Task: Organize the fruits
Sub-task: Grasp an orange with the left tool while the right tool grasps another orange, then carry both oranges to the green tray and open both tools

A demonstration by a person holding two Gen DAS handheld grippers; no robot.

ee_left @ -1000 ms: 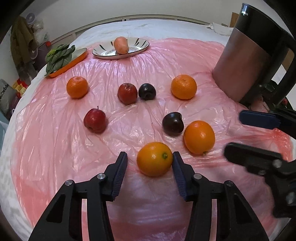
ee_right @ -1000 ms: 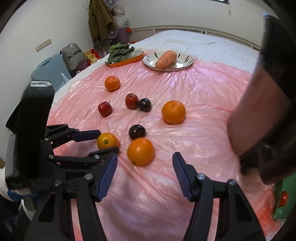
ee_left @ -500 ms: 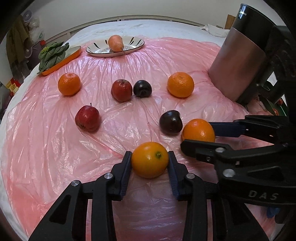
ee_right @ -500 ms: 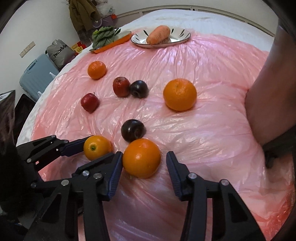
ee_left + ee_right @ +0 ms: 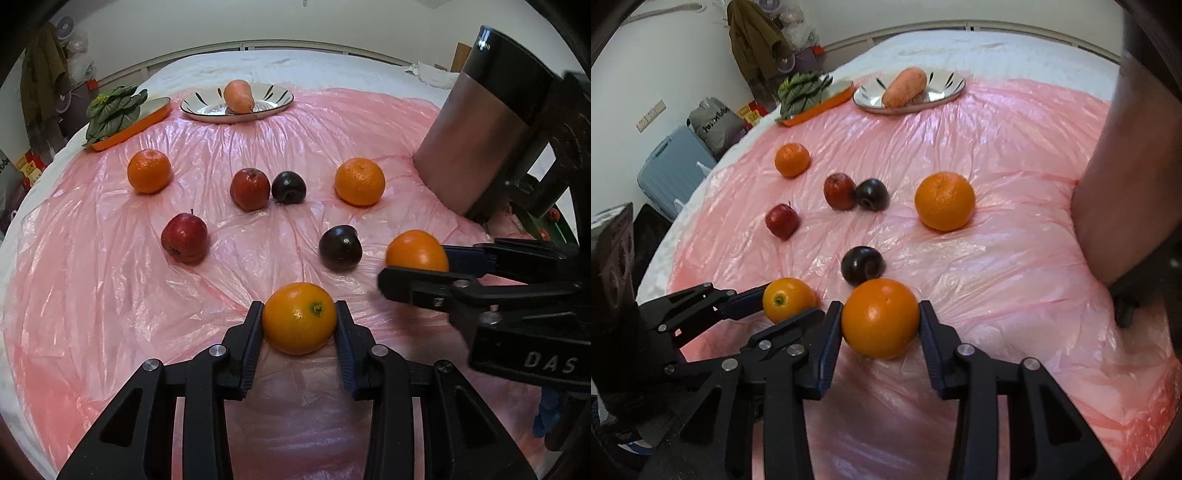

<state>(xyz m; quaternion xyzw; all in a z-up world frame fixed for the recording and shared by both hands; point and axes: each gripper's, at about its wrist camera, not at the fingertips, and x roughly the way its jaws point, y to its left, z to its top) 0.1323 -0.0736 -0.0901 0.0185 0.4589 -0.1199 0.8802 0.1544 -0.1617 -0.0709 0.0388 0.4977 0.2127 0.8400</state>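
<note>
Pink sheet (image 5: 110,295) under kettle (image 5: 480,140) cropped

Left gripper (image 5: 299,334): matte black plastic fingers, triangular cut-outs, silver screw heads, dark blue ribbed pads (image 5: 252,350). Right gripper (image 5: 881,334) was built alike; white "DAS" lettering was seen on its black body.

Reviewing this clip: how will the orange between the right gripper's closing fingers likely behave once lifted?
The orange is round and smooth, so it may slip or rotate, since the right gripper contacts only its sides. It looks firm, unlikely to crush. If dropped, it would probably roll on the slick pink plastic sheet.
</note>
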